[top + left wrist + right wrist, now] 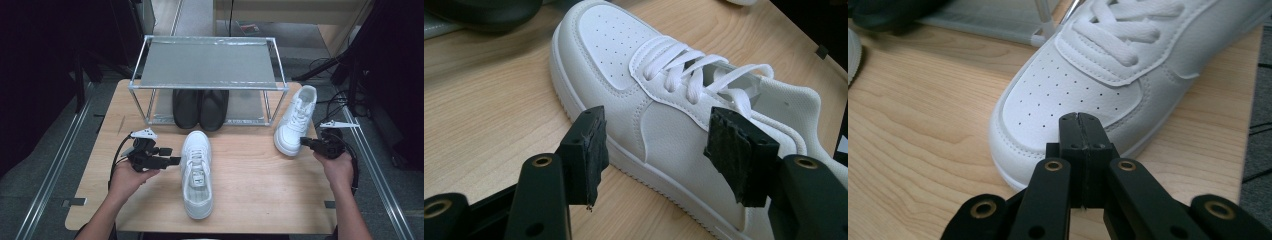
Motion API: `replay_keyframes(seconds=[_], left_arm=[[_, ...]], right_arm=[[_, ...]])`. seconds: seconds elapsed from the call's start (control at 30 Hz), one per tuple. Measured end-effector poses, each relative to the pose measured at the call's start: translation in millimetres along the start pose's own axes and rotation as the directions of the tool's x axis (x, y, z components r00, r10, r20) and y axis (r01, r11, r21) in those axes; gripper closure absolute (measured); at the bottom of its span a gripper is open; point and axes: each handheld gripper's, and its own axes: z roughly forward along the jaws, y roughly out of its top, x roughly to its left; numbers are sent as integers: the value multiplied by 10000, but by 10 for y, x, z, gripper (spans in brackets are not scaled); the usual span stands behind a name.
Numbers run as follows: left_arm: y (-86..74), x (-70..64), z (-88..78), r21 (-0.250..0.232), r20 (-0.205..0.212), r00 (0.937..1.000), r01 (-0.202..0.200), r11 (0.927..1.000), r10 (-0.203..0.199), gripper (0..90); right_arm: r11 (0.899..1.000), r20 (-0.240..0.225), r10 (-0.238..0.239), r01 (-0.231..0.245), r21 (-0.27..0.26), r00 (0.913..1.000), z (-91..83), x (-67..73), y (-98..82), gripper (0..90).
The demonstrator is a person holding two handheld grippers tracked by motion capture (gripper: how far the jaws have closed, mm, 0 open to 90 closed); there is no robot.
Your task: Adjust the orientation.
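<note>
Altogether two white sneakers [197, 175] [296, 120], two black shoes [200, 109].

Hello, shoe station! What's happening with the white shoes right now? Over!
Left gripper open beside middle white shoe, not gripping. Right gripper shut, empty, at toe of right white shoe. Black shoes on rack bottom shelf. Nothing blocking.

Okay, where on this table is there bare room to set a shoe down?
Bare wood lies between the middle white sneaker and the right tool, and left of the rack, beyond the left tool. The rack's top shelf is free. Crowded: the lower shelf with black shoes, and the far right corner with the other white sneaker.
</note>
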Motion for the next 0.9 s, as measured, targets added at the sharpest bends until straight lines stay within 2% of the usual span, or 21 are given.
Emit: replay_keyframes(seconds=[0.2,0.33,0.4,0.47,0.5,0.63,0.73,0.8,0.9], left_arm=[[-3,2,18,98,29,10000,42,9999,-42,416],[1,4,33,167,14,10000,69,9998,-69,415],[-1,2,44,191,61,10000,47,9998,-48,415],[-1,0,55,292,75,10000,1,9996,-3,415],[-1,-7,60,300,56,10000,26,9995,-28,415],[-2,-32,66,254,97,9999,-79,9996,76,414],[-1,-46,67,220,165,9998,-135,9997,132,414],[1,-61,67,157,71,9999,-150,9998,149,415],[-4,-101,59,76,72,9992,-383,9992,382,415]], right_arm=[[9998,-259,-165,167,58,9995,46,73,18,900],[10000,-542,13,-9,82,9985,50,62,25,900],[9990,-311,346,-354,-271,9989,-16,1,59,900],[9971,-209,442,-454,-609,9988,-75,-68,105,900],[9966,-175,511,-522,-637,9985,-95,-98,138,900],[9966,156,324,-311,-763,9994,-113,-184,318,900],[9965,387,211,-179,-818,9990,-84,-257,521,900],[9952,502,268,-219,-953,9984,-76,-296,627,900],[9932,712,318,-236,-1138,9970,-80,-387,806,900]])
